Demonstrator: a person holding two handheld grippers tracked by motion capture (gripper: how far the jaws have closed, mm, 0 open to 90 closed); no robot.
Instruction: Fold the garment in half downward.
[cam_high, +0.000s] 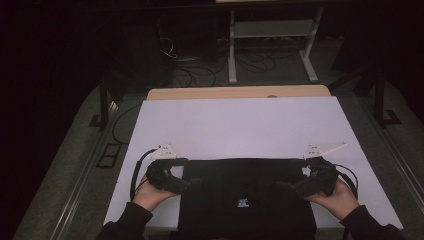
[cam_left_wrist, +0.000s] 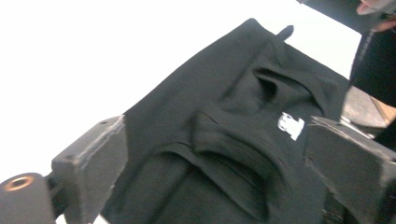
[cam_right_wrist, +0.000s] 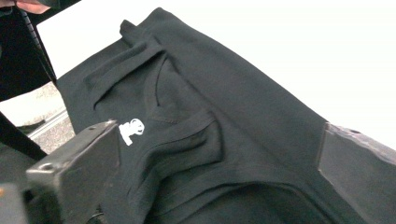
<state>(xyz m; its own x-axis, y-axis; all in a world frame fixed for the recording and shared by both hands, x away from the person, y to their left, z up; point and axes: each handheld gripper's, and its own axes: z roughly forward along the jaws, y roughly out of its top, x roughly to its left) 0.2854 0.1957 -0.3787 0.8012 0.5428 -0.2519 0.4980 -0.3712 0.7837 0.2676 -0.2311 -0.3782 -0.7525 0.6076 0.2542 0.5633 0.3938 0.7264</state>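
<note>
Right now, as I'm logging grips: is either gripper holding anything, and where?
Nothing is held: left gripper and right gripper stand open above the folded black garment.

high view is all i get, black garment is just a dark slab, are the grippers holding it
Observer: No. In the left gripper view the left gripper has its jaws wide apart above the garment.
Operator: and the right one
Observer: The right gripper is open too, nothing pinched.
Operator: any detail on the cloth
Observer: It lies folded, with raised seams and folds beside a small white logo.
</note>
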